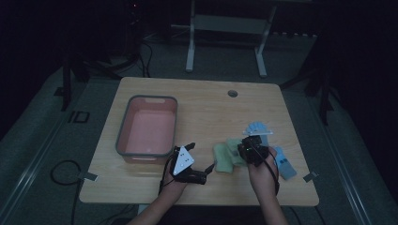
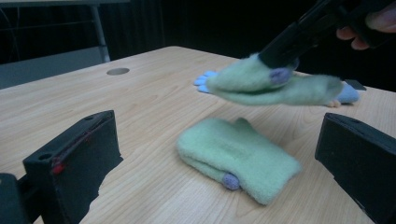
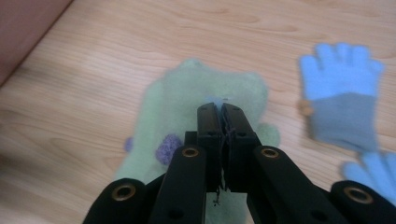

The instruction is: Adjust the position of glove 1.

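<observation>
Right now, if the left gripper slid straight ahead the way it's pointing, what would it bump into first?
Probably the green mitten lying flat on the table, straight ahead between the left gripper's open fingers. The other green mitten hangs higher, farther back.

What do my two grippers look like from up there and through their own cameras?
Both are black. The left gripper carries a grey three-cornered plate with dark dots; its jaws are blocky, one with red marks. The right gripper has slim flat jaws on linkage arms with brass-ringed holes, and a small green light on its body.
</observation>
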Motion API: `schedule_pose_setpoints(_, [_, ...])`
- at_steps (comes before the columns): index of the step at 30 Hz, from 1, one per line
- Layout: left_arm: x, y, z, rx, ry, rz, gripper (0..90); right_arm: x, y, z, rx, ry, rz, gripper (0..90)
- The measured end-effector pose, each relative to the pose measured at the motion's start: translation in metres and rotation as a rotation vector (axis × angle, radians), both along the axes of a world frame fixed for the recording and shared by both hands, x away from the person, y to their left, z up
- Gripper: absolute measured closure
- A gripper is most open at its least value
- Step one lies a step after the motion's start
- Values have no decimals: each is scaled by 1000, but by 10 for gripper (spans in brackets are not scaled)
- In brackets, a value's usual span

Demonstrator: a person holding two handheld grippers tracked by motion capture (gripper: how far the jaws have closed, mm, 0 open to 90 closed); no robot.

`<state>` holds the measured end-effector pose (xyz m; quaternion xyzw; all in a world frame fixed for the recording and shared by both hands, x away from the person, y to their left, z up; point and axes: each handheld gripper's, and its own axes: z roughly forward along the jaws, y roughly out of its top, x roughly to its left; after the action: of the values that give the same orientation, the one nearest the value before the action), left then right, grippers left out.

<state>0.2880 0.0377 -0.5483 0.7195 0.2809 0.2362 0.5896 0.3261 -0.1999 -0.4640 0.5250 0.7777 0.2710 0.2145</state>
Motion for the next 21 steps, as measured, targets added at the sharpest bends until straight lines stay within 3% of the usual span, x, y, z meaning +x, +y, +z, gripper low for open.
schedule_pose_setpoints(10, [1, 2, -3, -15, 22, 4, 1, 6, 23, -14, 19, 26, 15, 872])
schedule_pose_setpoints(17, [2, 1, -4, -5, 26, 3, 1, 13, 34, -38, -5, 75, 25, 869])
schedule_pose_setpoints(21, [2, -1, -4, -34, 32, -25, 1, 12, 34, -46, 2, 94, 27, 862])
